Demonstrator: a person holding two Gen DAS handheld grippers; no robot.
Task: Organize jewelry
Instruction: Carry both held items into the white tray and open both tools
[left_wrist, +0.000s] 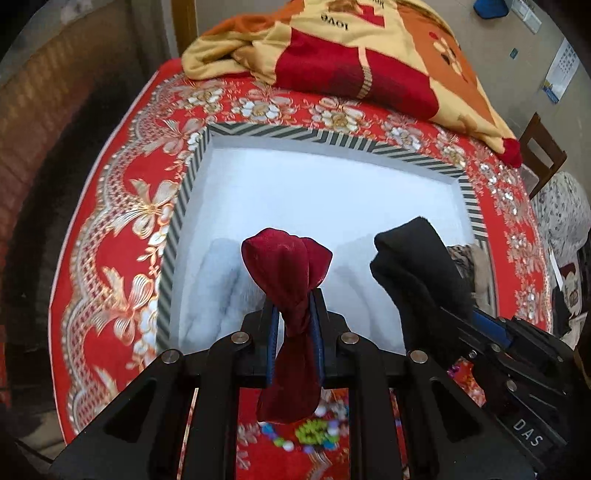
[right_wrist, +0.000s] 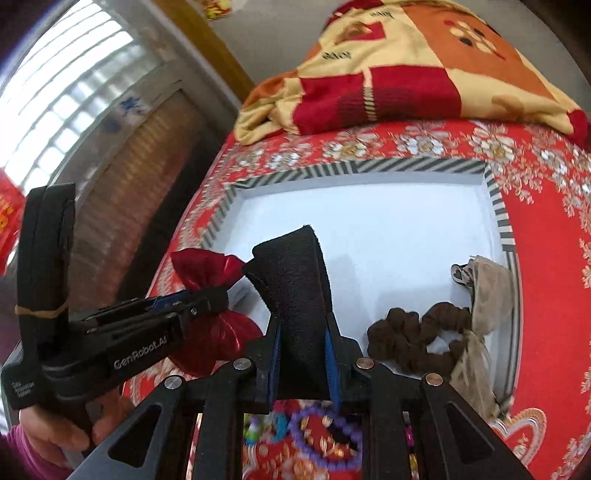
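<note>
My left gripper (left_wrist: 295, 299) is shut on a dark red satin pouch (left_wrist: 286, 258), pinched at its middle so that both ends bulge out. My right gripper (right_wrist: 303, 325) is shut on a folded black fabric piece (right_wrist: 291, 266). Both are held over the near side of an open white box with a striped rim (left_wrist: 177, 229). In the right wrist view the left gripper (right_wrist: 214, 295) and its red pouch (right_wrist: 218, 339) are at the left, close beside the black piece. In the left wrist view the right gripper (left_wrist: 443, 306) comes in from the right.
In the box's right corner lie a brown scrunchie (right_wrist: 410, 339) and a beige printed cloth item (right_wrist: 484, 280). The box rests on a red floral bedspread (left_wrist: 110, 221). A folded blanket (left_wrist: 351, 55) lies behind it. A purple bead bracelet (right_wrist: 314, 435) and coloured beads (left_wrist: 314, 432) lie under the grippers.
</note>
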